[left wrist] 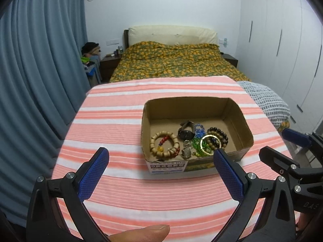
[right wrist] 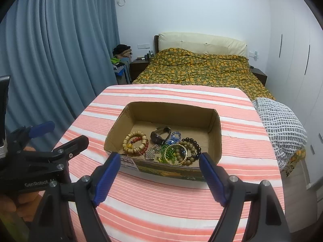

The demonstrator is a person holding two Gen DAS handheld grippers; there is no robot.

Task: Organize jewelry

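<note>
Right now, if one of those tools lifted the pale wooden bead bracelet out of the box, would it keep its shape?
Probably not: the pale wooden bead bracelet looks strung from separate beads, so it would likely sag. The rounded beads may slip between flat pads. It seems light.

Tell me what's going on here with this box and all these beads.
A person holds two tongs over a table draped in a pink-and-white striped cloth. Both the left tongs and the right tongs hang open and empty, just short of an open brown cardboard box. Inside lie a tan wooden bead bracelet, a dark wristwatch, a green glass bead strand and a dark brown bead bracelet. Nothing is gripped.
</note>
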